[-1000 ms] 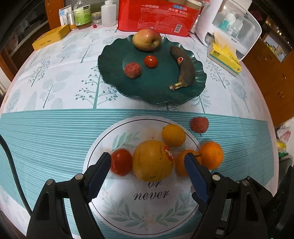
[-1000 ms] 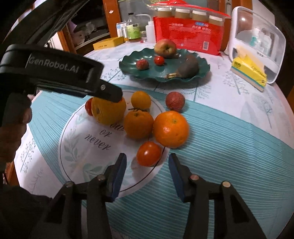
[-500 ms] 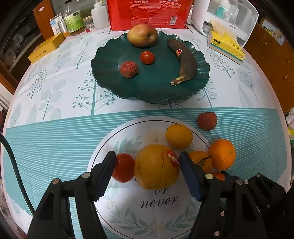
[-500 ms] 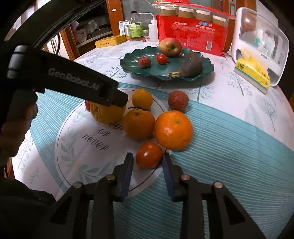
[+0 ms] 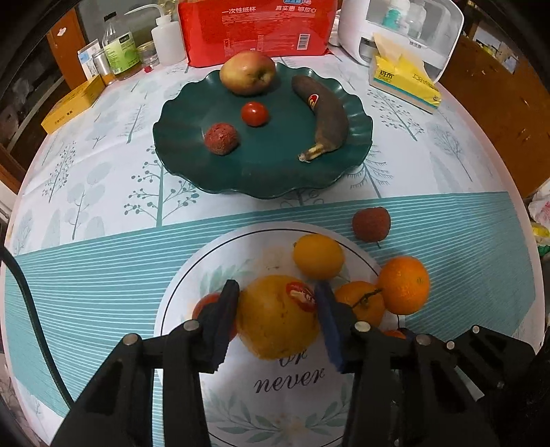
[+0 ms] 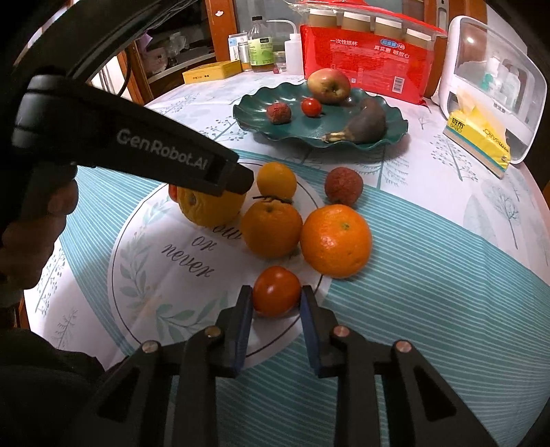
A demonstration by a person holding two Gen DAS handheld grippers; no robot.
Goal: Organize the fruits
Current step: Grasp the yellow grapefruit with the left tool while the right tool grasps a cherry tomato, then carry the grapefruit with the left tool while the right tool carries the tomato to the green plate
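My left gripper (image 5: 276,292) is shut on a big yellow-orange fruit with a red sticker (image 5: 275,318); it also shows in the right wrist view (image 6: 209,209). My right gripper (image 6: 276,294) is shut on a red tomato (image 6: 276,290) that rests on the tablecloth. Beside them lie a small yellow citrus (image 5: 318,256), two oranges (image 6: 271,225) (image 6: 337,240), a lychee (image 5: 371,223) and another tomato (image 5: 206,304), partly hidden behind my left finger. A dark green plate (image 5: 275,172) farther back holds an apple (image 5: 247,77), a small tomato (image 5: 254,113), a lychee (image 5: 220,138) and a dark banana (image 5: 326,117).
A red paper-cup pack (image 5: 257,31), bottles (image 5: 118,51), a yellow box (image 5: 74,106), a yellow tissue pack (image 5: 404,82) and a white case (image 5: 402,31) stand along the back of the round table. The table edge drops off at right.
Both grippers moved forward and closed: the left one onto the big yellow-orange fruit, the right one onto the red tomato.
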